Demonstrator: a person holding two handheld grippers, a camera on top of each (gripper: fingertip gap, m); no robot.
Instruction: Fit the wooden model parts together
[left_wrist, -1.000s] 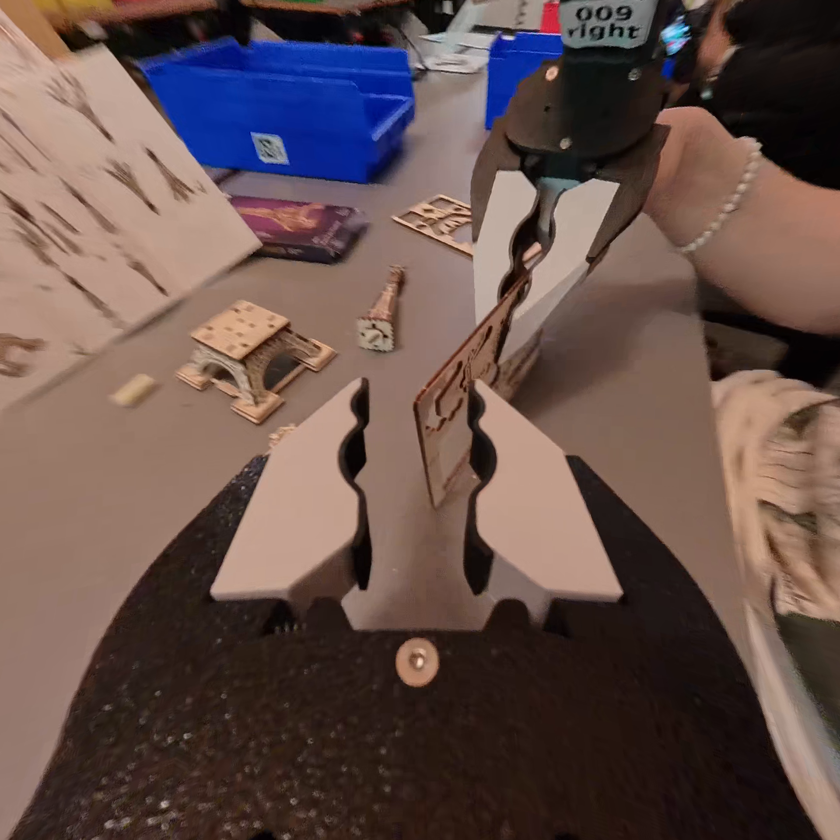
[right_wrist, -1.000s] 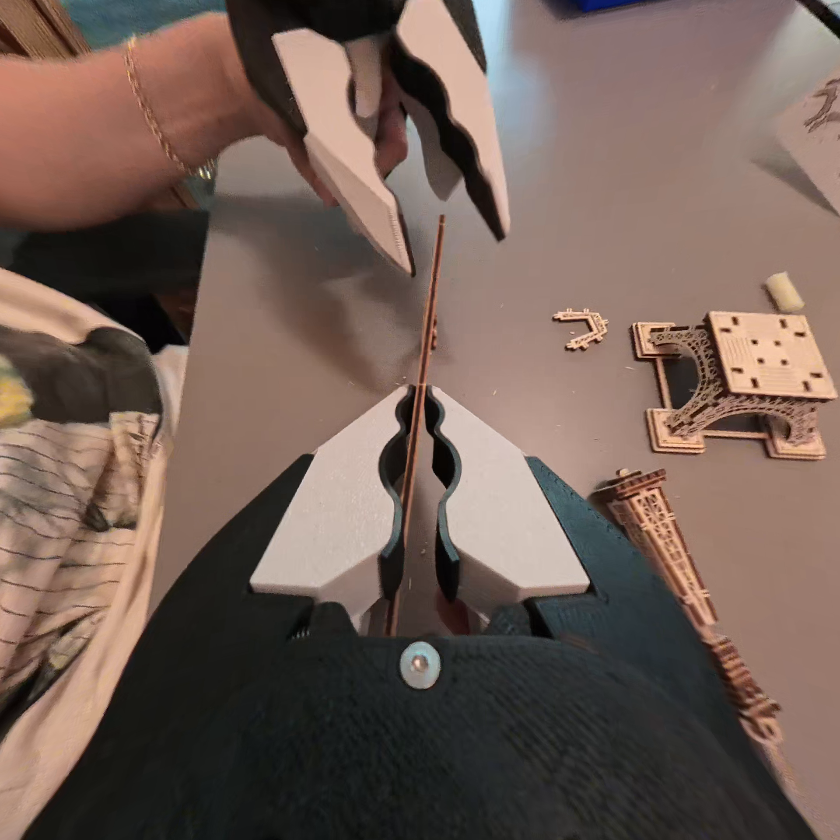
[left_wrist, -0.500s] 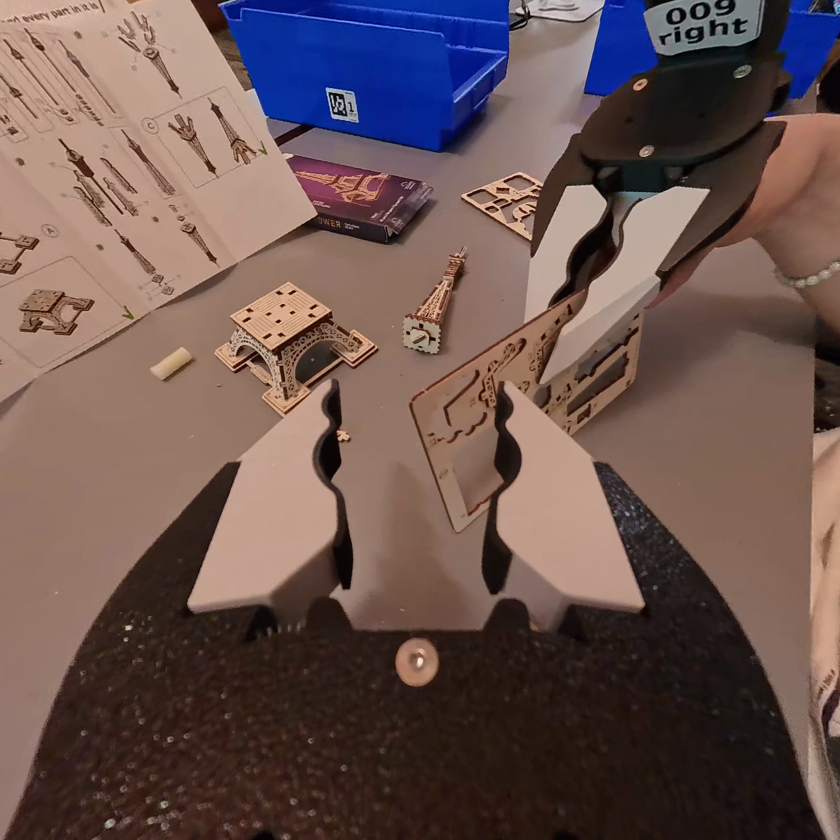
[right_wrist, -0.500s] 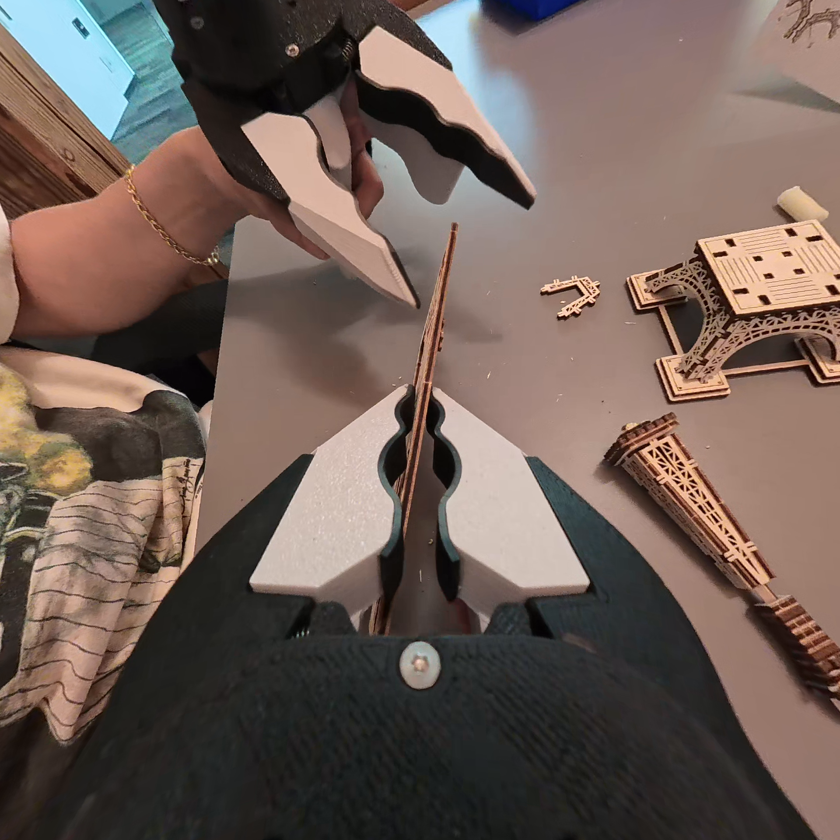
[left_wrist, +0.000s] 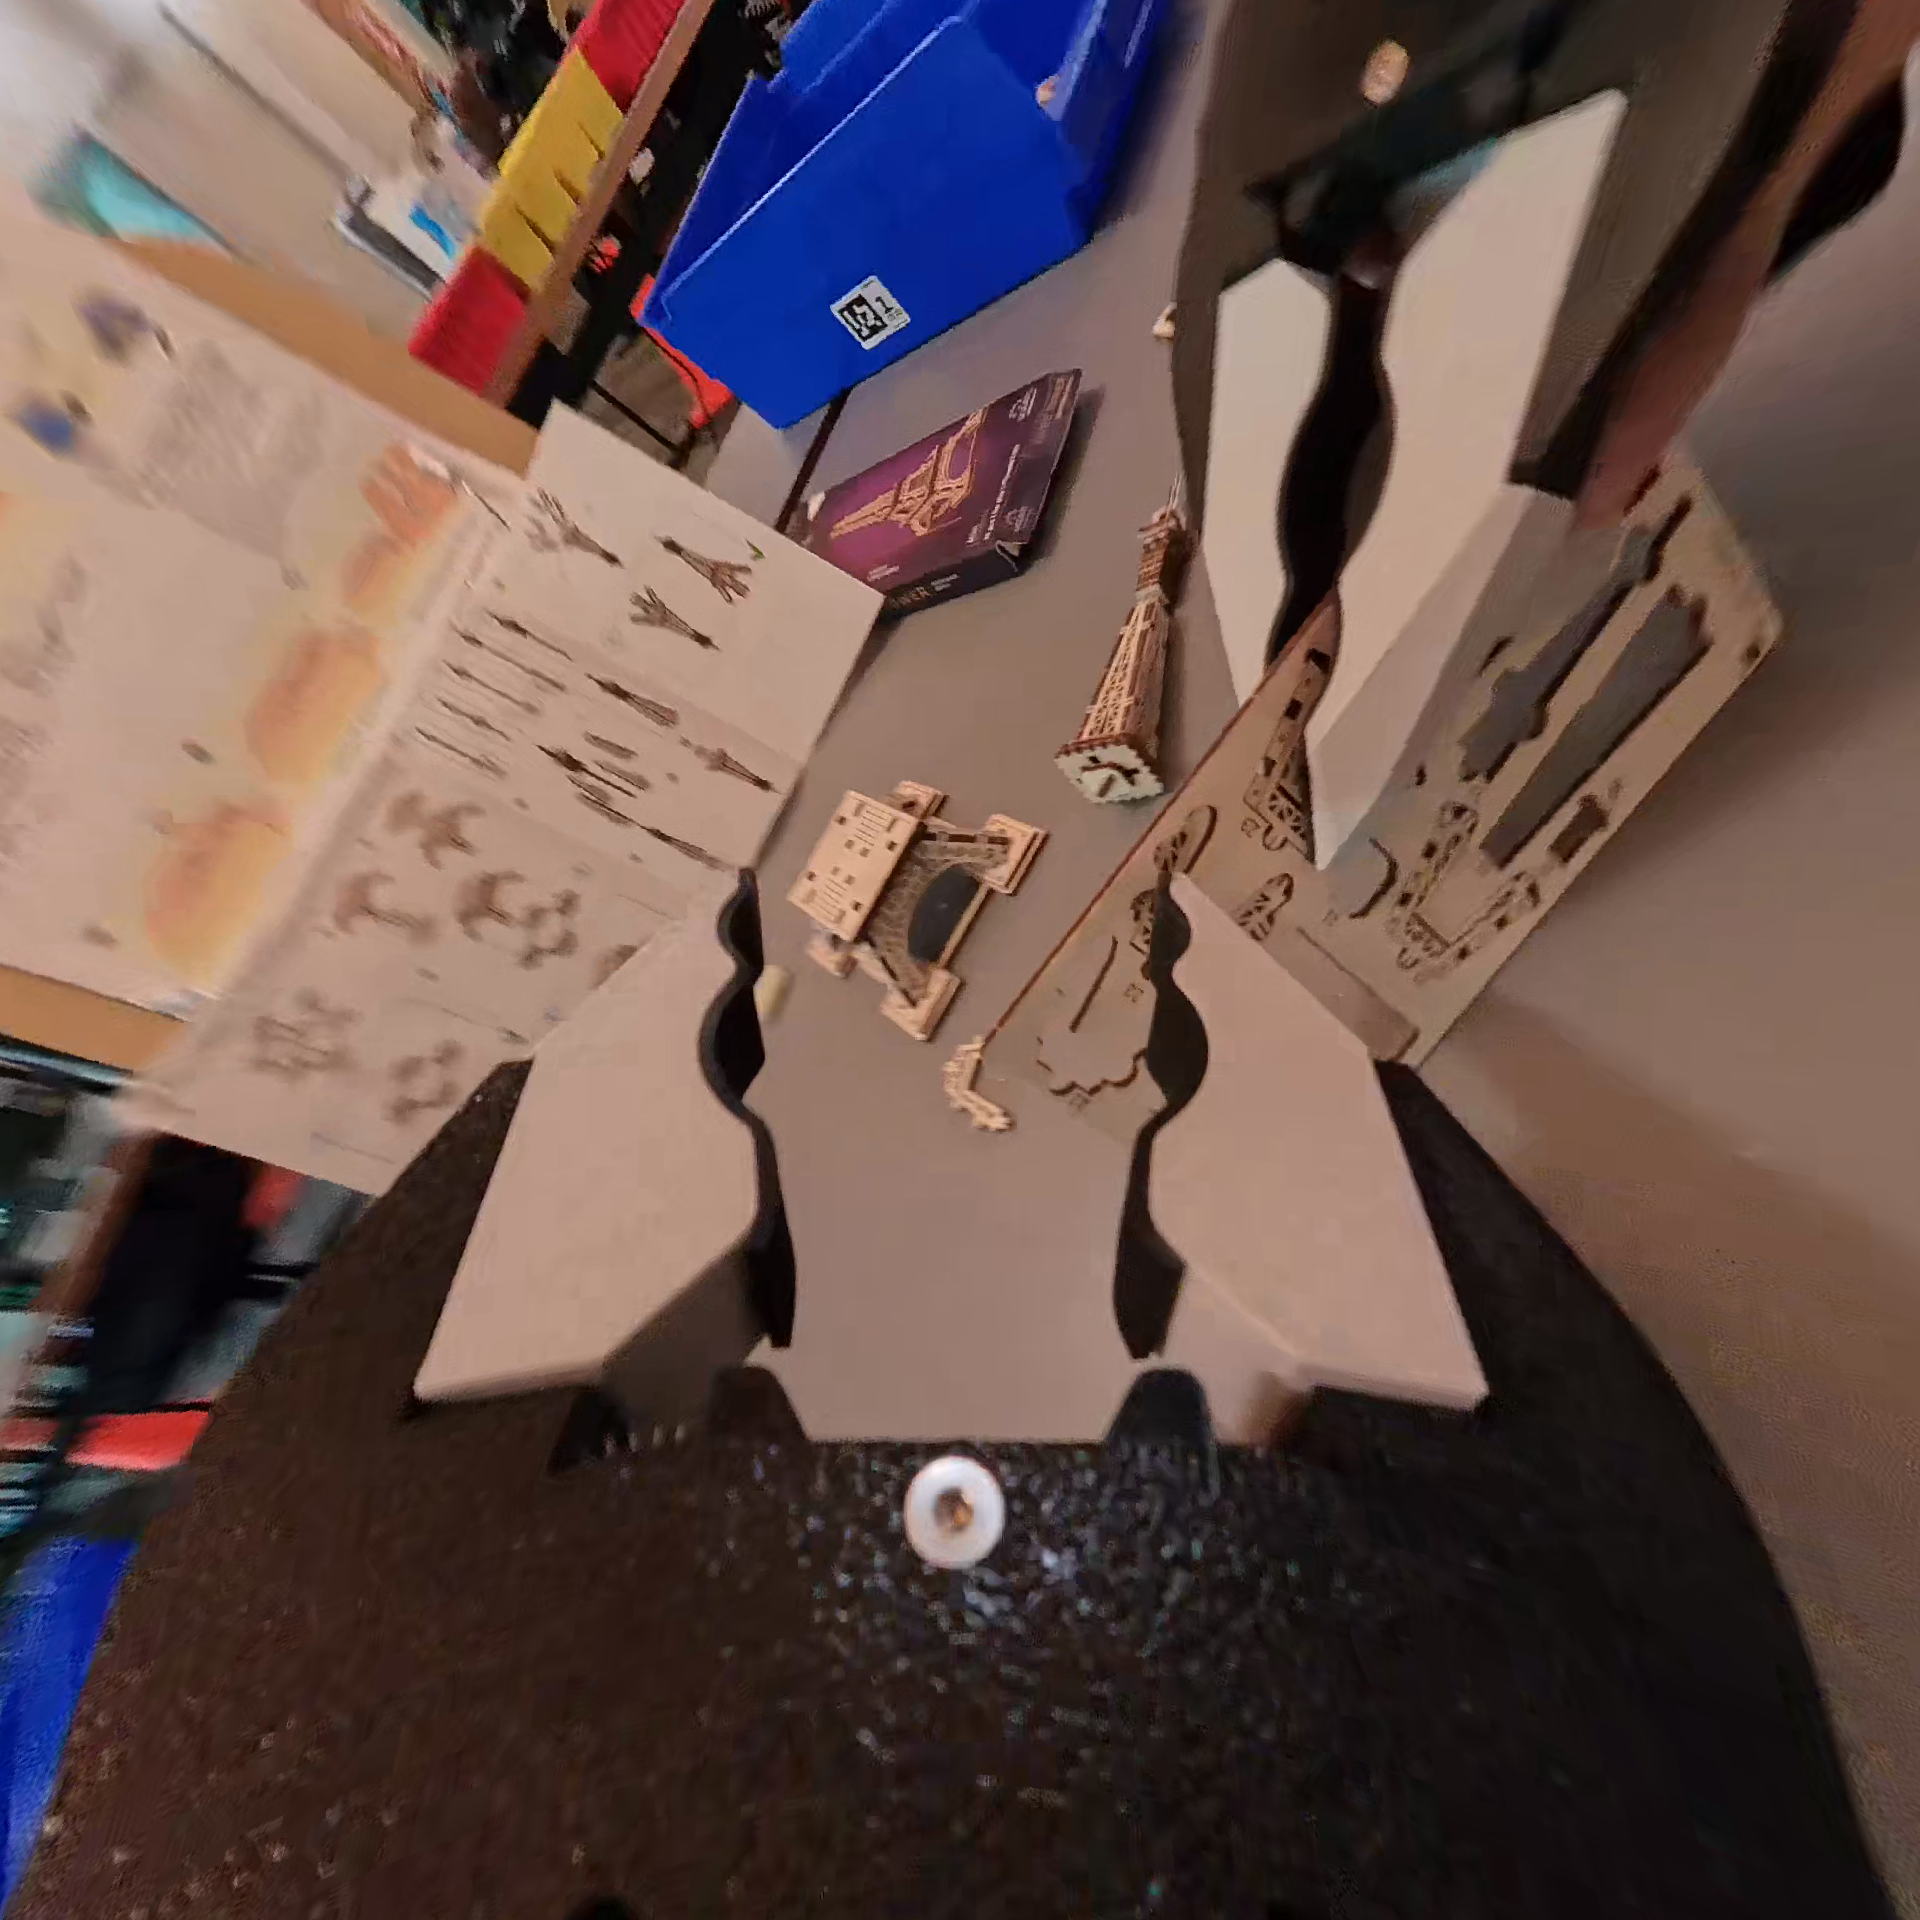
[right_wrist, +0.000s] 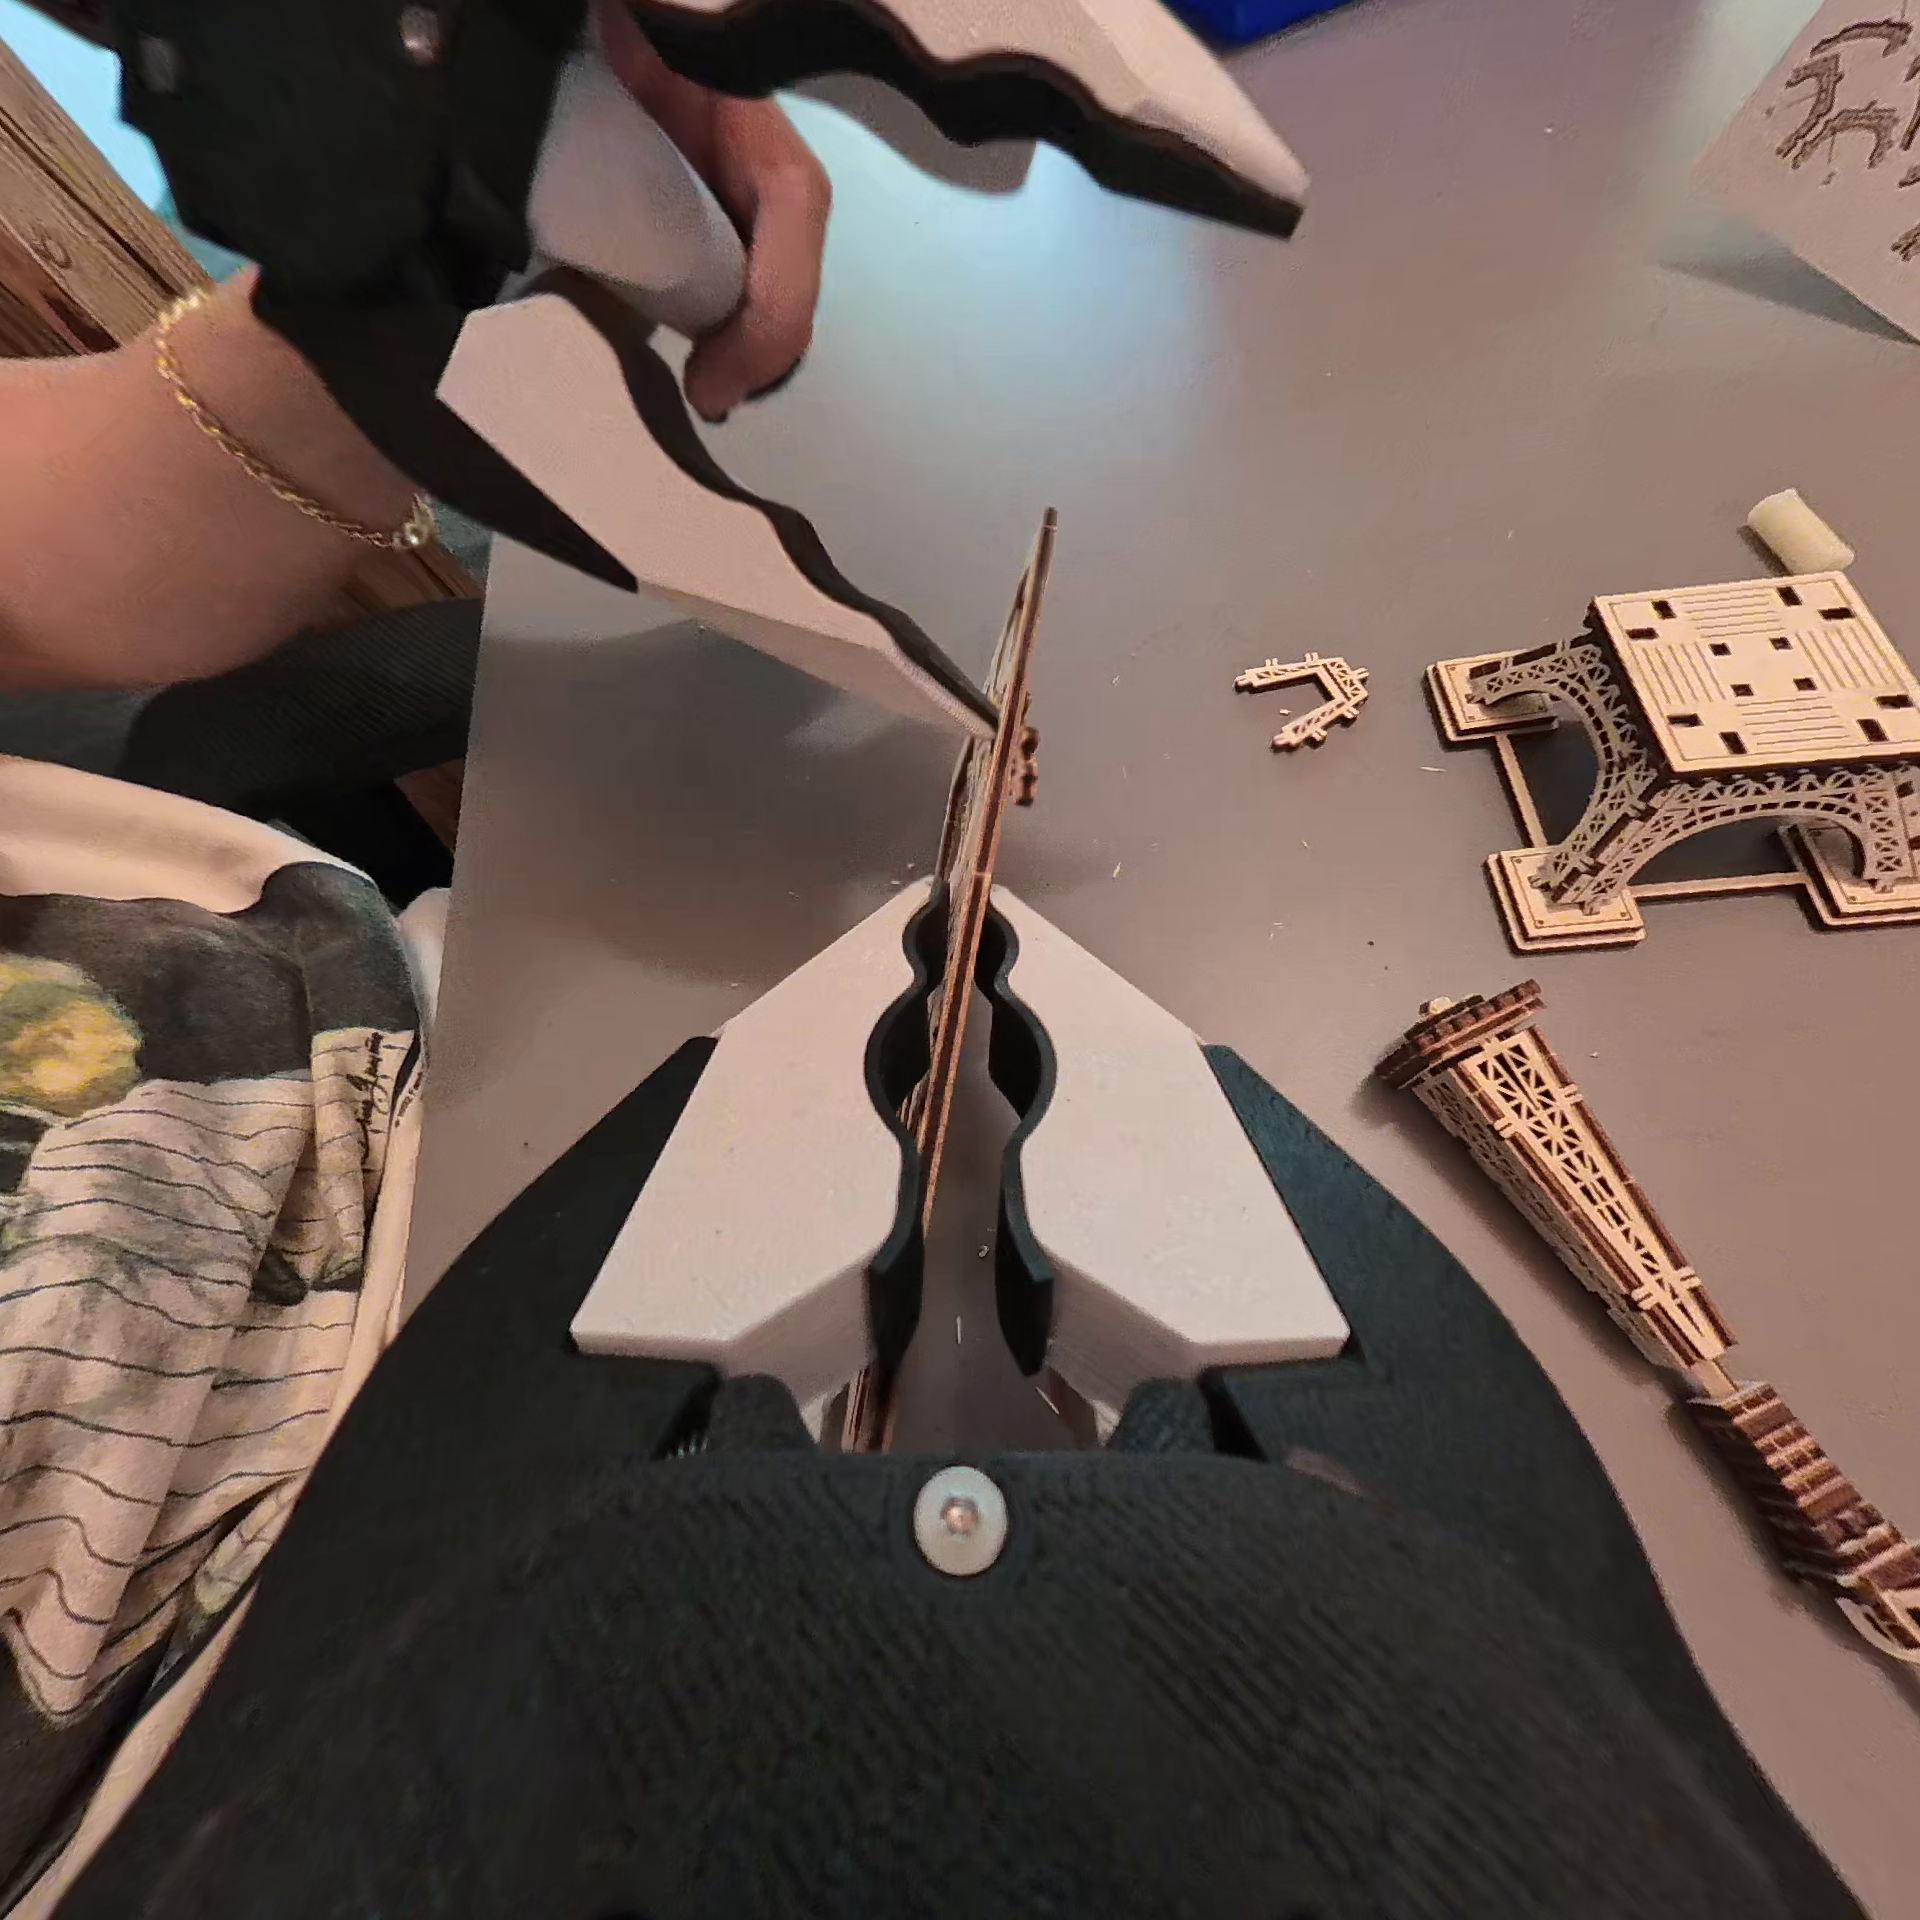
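My right gripper (right_wrist: 966, 904) is shut on a thin wooden parts sheet (right_wrist: 1013, 665) and holds it upright on edge above the grey table (right_wrist: 1351, 416). My left gripper (right_wrist: 1138, 462) is open, and one of its fingertips (right_wrist: 977, 712) touches the sheet's left face, where a small part (right_wrist: 1027, 748) sticks out of the far side. In the left wrist view, the open left gripper (left_wrist: 956, 904) has the sheet (left_wrist: 1455, 810) beside its right finger, with the right gripper (left_wrist: 1314, 623) above it. The tower base (right_wrist: 1714, 748), the spire (right_wrist: 1558, 1164) and a small bracket piece (right_wrist: 1309, 696) lie on the table.
A folded instruction sheet (left_wrist: 416, 727) stands at the left. A purple box (left_wrist: 951, 499) and a blue bin (left_wrist: 904, 187) are farther back. A small cream cylinder (right_wrist: 1797, 540) lies beyond the tower base. A person's torso and arm are at the table's near left edge. Between my right fingertips and the spire (right_wrist: 1558, 1164) there is roughly 11 centimeters. It turns up in the left wrist view (left_wrist: 1124, 677) as well.
My left gripper has rolled and moved in, and one fingertip now touches the sheet's face. The right gripper has kept its hold on the sheet, now slightly tilted.
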